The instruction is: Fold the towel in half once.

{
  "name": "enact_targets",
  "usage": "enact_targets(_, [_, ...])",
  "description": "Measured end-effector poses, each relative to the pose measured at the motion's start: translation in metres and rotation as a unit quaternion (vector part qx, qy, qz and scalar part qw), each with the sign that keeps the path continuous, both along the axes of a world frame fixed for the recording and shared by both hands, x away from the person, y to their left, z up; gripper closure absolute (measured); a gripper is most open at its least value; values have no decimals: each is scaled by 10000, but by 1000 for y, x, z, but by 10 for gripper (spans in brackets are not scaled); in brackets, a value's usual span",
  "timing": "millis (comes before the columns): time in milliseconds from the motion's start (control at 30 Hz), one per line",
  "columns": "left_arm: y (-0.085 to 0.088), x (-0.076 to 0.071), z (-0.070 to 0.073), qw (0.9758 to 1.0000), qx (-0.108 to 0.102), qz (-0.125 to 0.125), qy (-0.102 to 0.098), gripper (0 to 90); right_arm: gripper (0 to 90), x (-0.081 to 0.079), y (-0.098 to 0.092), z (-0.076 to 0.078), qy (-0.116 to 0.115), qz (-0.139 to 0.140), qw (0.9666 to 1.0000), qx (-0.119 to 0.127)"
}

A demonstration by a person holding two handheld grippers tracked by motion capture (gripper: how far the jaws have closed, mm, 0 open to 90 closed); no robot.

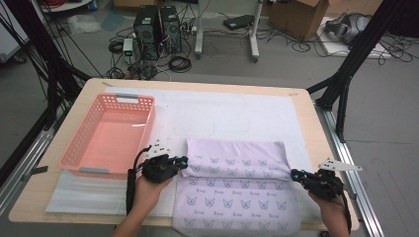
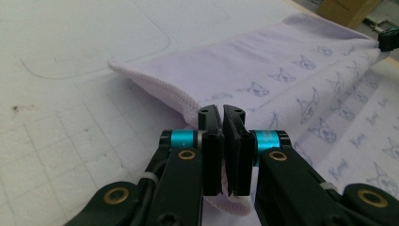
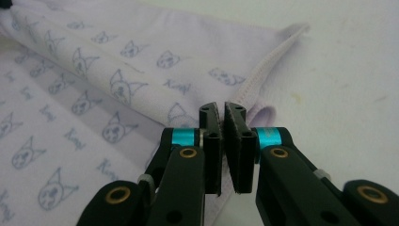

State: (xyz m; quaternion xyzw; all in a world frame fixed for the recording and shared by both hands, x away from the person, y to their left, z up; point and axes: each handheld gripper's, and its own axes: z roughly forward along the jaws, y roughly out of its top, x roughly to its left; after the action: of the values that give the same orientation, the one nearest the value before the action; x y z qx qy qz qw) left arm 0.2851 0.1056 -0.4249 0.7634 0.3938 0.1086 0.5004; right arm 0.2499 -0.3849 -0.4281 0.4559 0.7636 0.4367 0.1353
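Observation:
A lavender cloth (image 1: 237,190) printed with small cat faces lies at the near middle of the table, its far part folded back over itself into a band. My left gripper (image 1: 184,160) is shut on the band's left hemmed edge, and in the left gripper view the jaws (image 2: 221,113) pinch the cloth (image 2: 263,70) at its stitched corner. At the band's right end my right gripper (image 1: 295,174) is shut on the cloth's edge. The right gripper view shows that gripper (image 3: 221,109) closed over the hem of the cloth (image 3: 141,70). A hand holds each gripper.
A pink plastic basket (image 1: 74,143) with nothing in it stands at the left of the table, close to my left gripper. A white mat (image 1: 222,108) covers the wooden tabletop (image 1: 49,163). Beyond the table are computer towers, cables and black frame legs.

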Motion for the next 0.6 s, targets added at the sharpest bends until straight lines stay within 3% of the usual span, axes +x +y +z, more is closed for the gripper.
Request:
enact_targets(67, [0,2,-1,9999,11,125,-15,812,836,0,1,-2,65,27,10000,-48])
enact_targets(100, [0,5,-1,9998,-11,216,-24,718,782,0,1,-2,82,18,10000,-48])
enact_targets(167, [-1,14,-2,9996,-71,228,177,593,640,4,3,1,-4,-147,9999,-47])
enact_targets(233, [-5,22,-2,9992,-62,312,263,474,594,9,3,7,-65,-289,9996,45])
enact_targets(300, [-8,32,-2,9987,-1,406,296,458,560,18,5,13,-139,-450,9989,-33])
enact_targets(400, [-12,47,-1,9983,-37,517,280,452,549,36,8,17,-71,-608,9981,-90])
enact_targets(500, [-16,63,-1,9977,1,620,269,453,541,56,14,16,40,-674,9975,-194])
enact_targets(600, [-17,76,-5,9969,84,680,380,449,519,74,22,14,210,-744,9964,-350])
